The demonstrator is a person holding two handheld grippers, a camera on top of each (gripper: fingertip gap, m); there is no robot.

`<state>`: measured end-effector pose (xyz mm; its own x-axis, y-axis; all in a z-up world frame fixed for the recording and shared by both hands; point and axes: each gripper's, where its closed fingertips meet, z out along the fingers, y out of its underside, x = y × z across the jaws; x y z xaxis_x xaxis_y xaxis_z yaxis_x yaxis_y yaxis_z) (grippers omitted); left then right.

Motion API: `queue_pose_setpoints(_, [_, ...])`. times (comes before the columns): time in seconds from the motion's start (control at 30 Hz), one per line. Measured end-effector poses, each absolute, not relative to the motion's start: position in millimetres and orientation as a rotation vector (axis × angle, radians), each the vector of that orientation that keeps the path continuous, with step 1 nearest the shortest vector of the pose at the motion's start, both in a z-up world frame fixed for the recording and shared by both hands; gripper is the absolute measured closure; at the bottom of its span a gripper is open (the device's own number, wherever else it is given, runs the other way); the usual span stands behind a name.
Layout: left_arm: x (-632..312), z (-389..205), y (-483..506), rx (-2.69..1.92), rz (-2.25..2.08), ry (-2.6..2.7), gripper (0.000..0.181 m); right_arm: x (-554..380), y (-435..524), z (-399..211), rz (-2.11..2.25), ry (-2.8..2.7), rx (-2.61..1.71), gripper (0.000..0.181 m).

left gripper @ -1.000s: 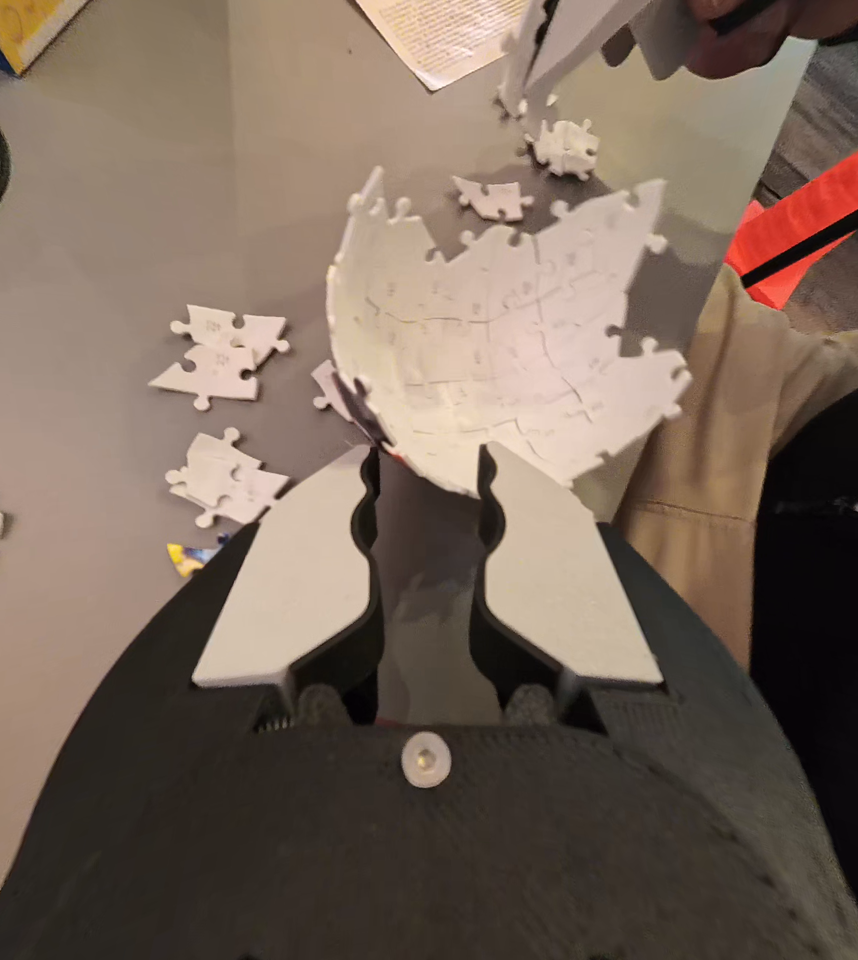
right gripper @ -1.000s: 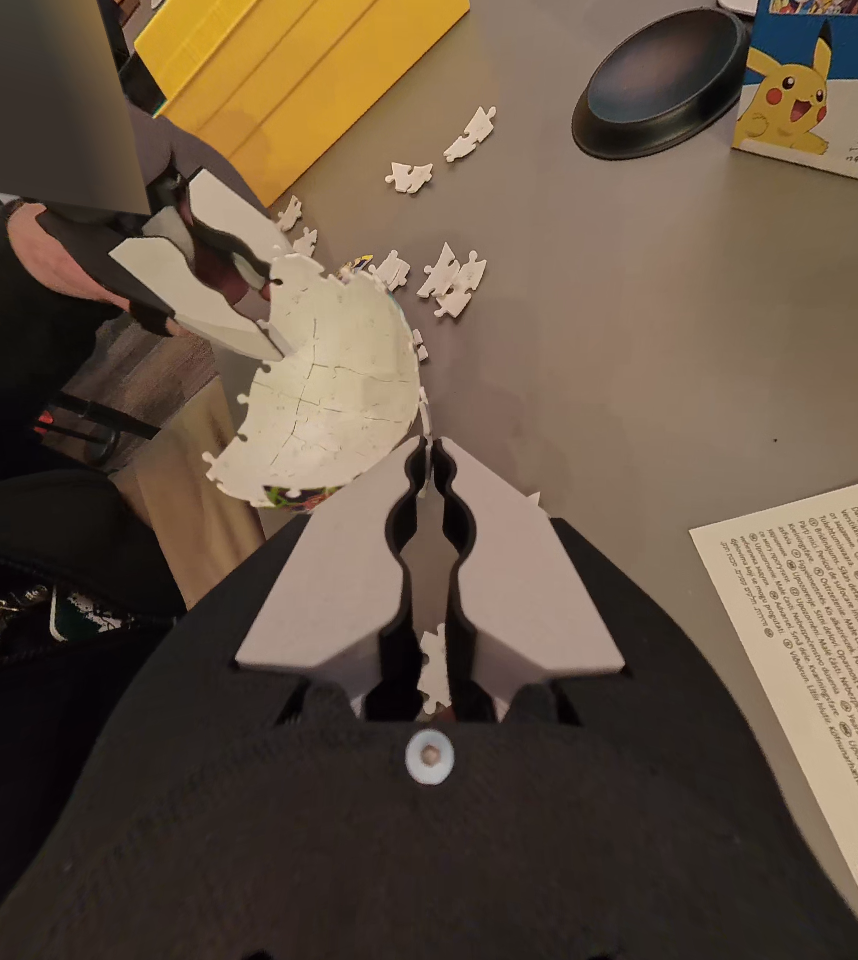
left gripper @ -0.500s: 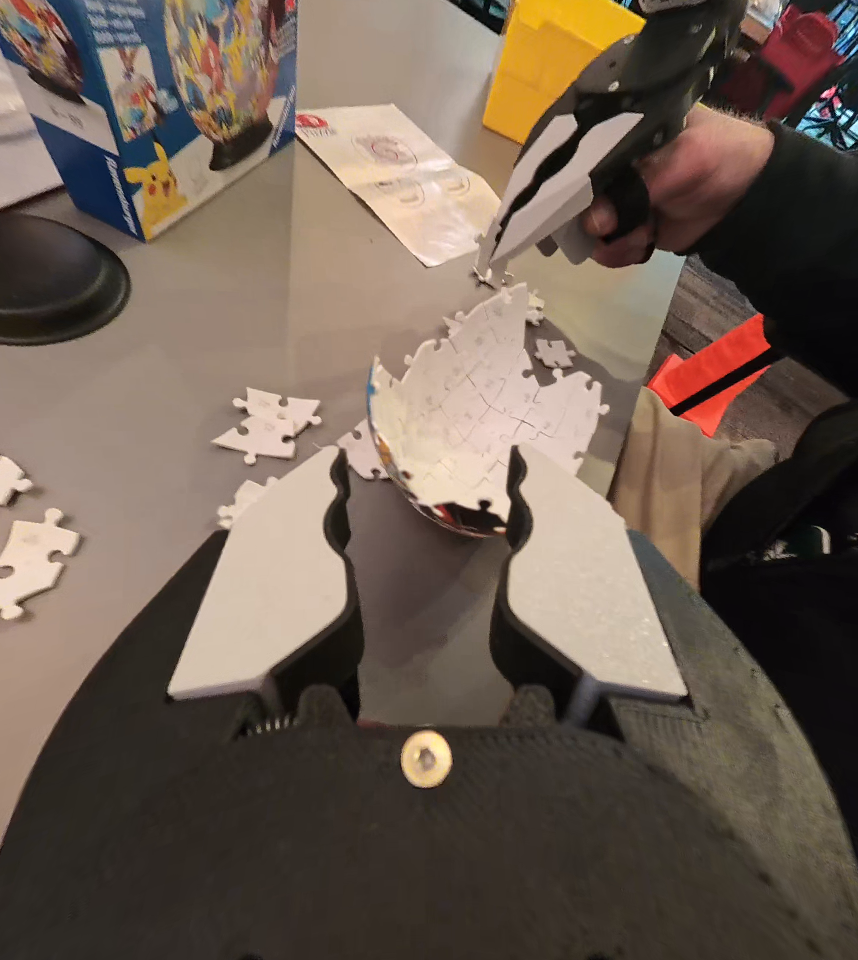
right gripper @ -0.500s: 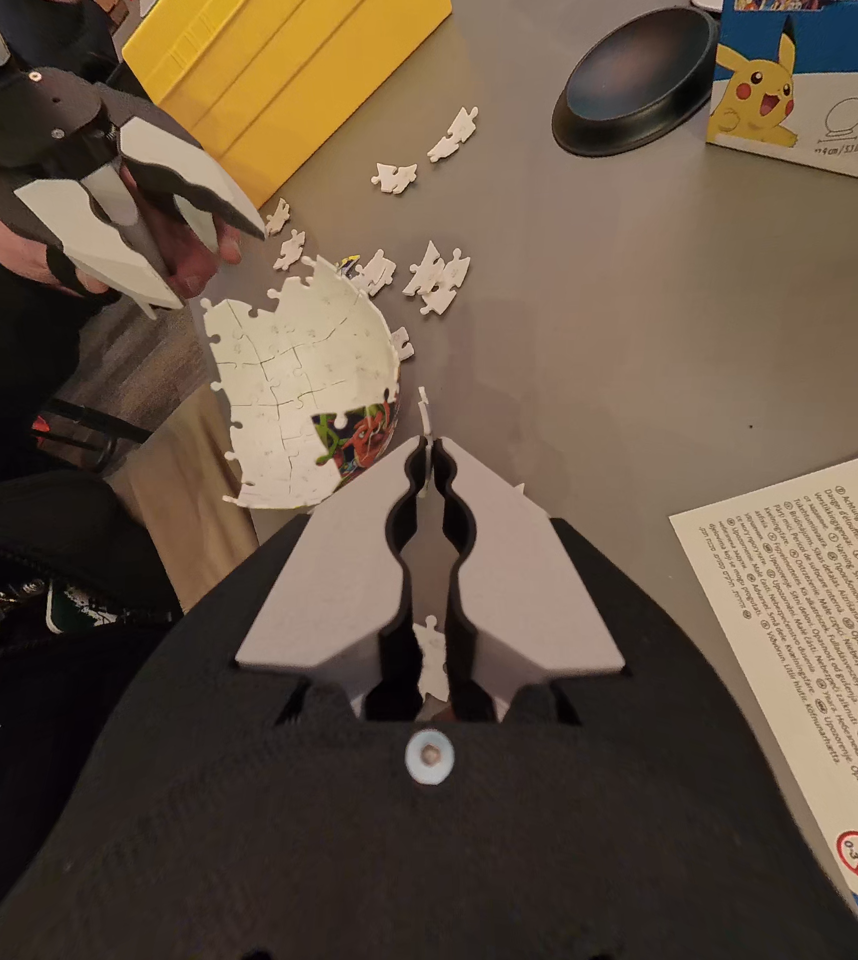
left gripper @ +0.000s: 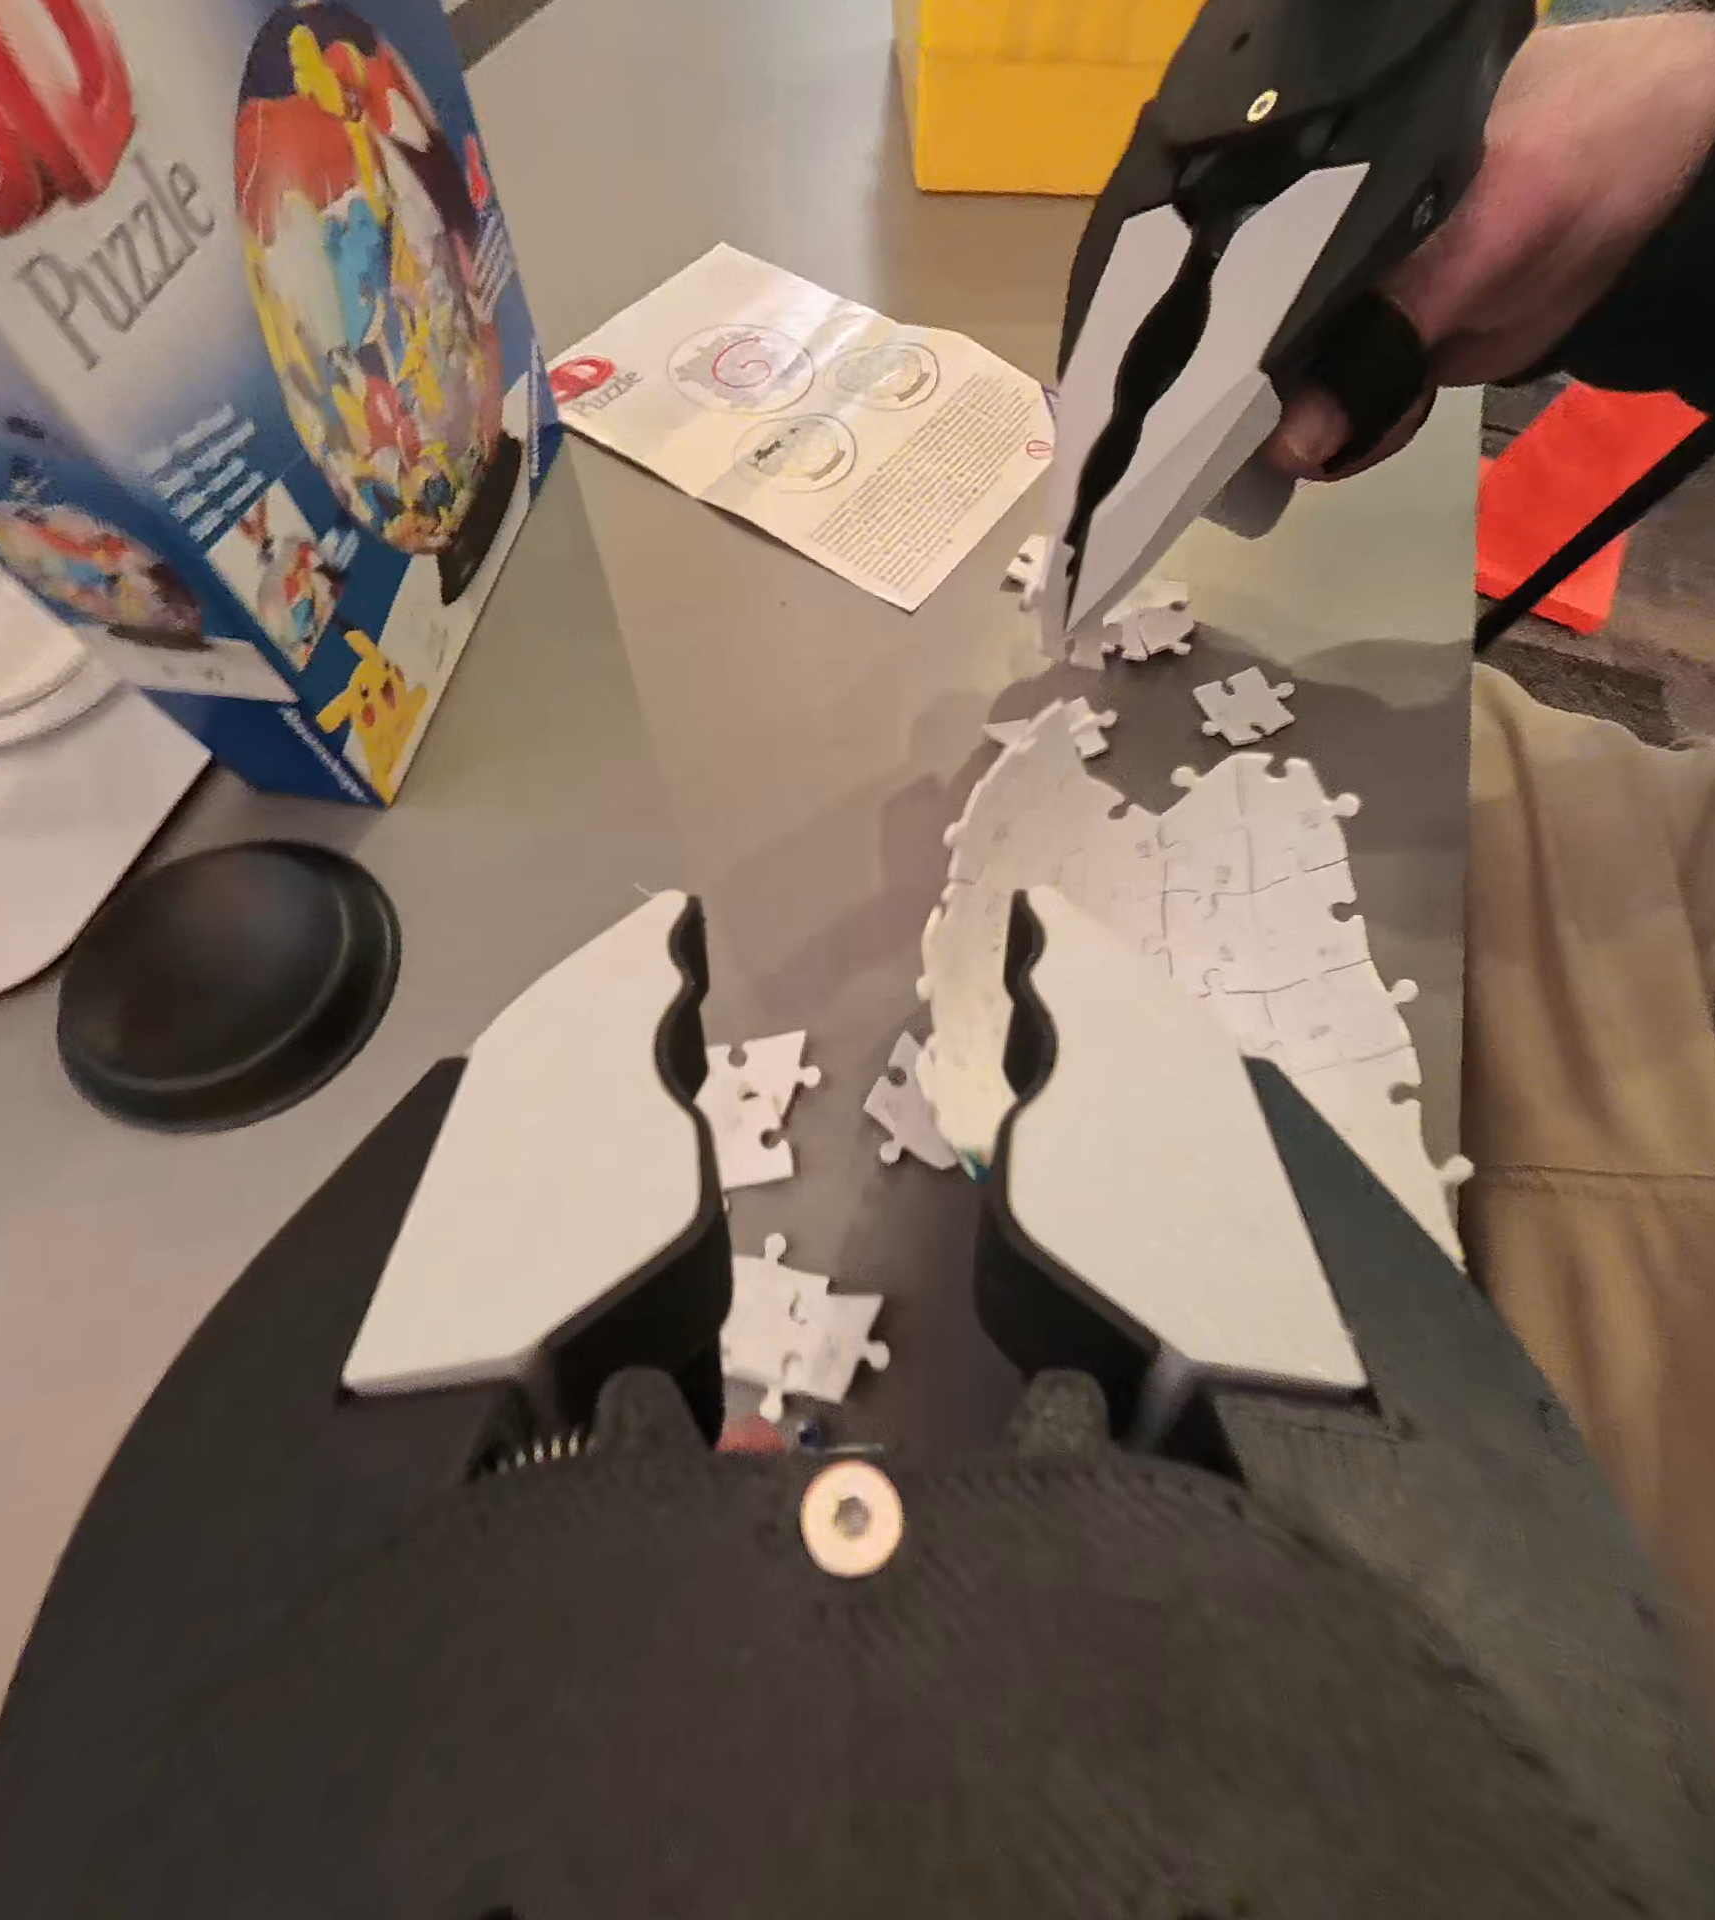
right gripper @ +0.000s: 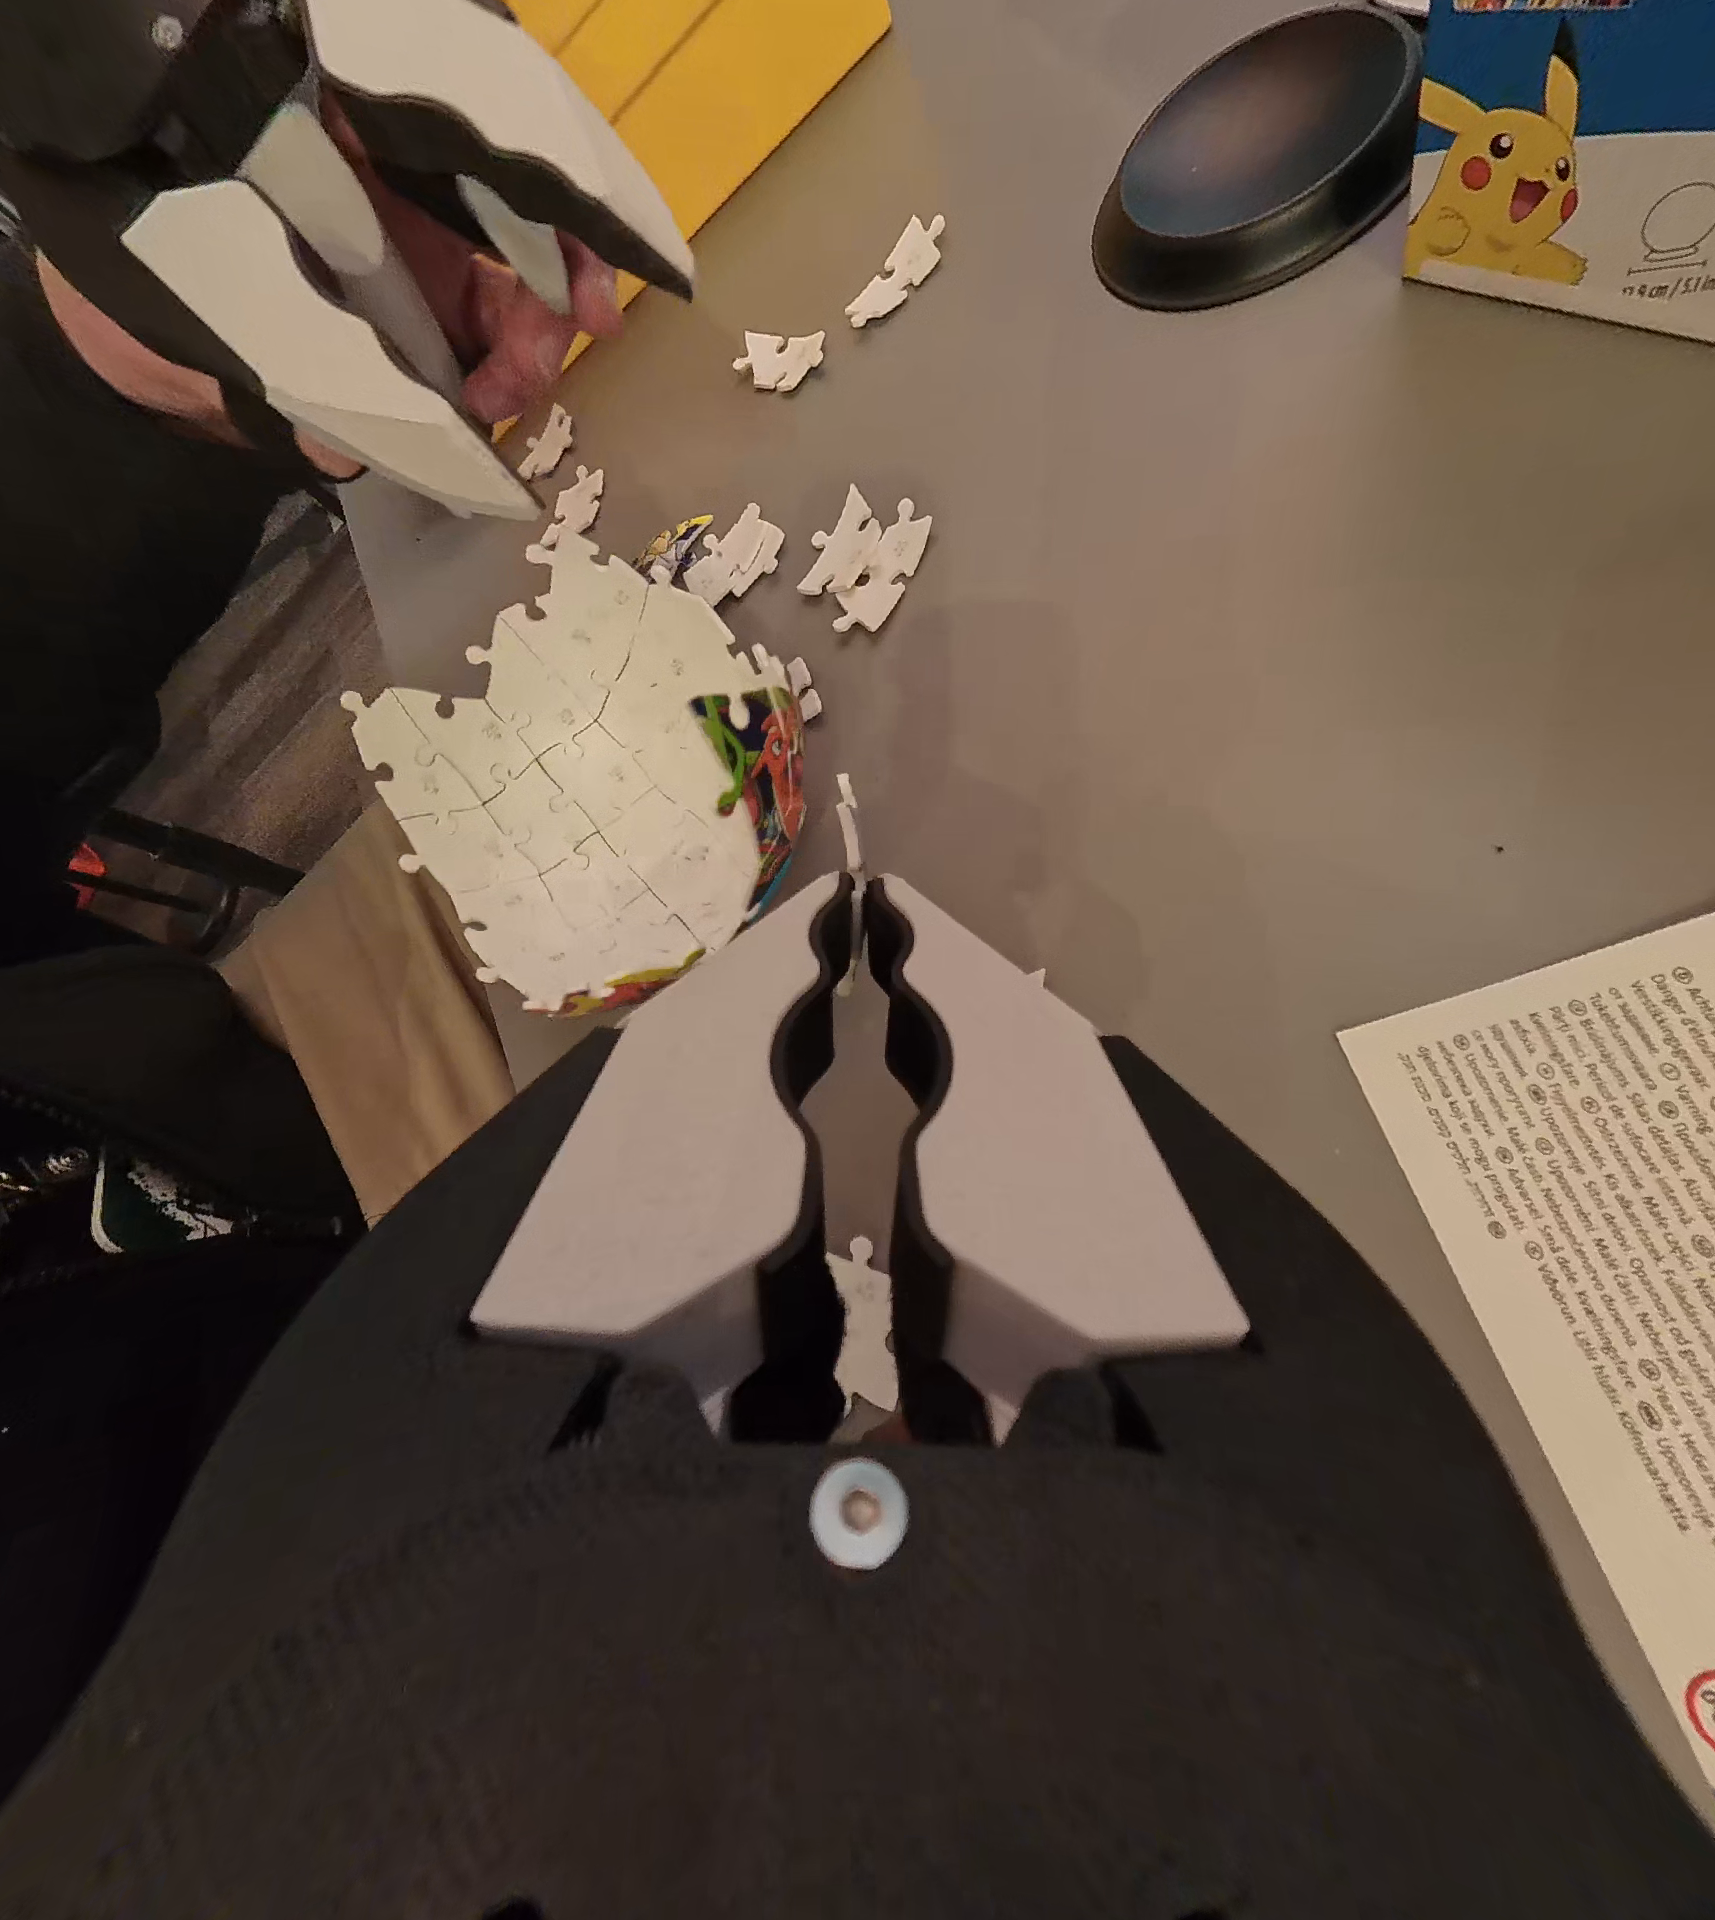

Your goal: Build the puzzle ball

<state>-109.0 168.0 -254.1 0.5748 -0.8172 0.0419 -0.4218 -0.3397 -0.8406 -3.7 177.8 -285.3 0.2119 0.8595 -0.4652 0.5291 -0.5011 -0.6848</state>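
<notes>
Pinching a piece [right gripper: 849,831] edge-on, the right gripper [right gripper: 858,883] is clenched; left gripper [left gripper: 858,914] gapes empty – shell [right gripper: 572,790] at 10 o'clock looks fragile (grip its rim).

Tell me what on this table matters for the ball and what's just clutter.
For the job:
- half-built shell
- piece in right tongs
- loose pieces
- black stand
- open left tongs

Lying about:
- puzzle box
- leaflet
- yellow bin
</notes>
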Motion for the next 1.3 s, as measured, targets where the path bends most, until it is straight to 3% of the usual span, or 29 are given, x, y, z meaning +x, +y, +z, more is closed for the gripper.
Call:
queue_pose_setpoints(0.87, [-88,-300,169,-2.061,-0.646,1.213,0.136,-8,176,-288,1.229,-1.288,-2.112,0.181])
queue_pose_setpoints(1.3, [-82,-320,164,-2.123,-0.662,1.256,0.160,-11,173,-286,1.239,-1.294,-2.100,0.181])
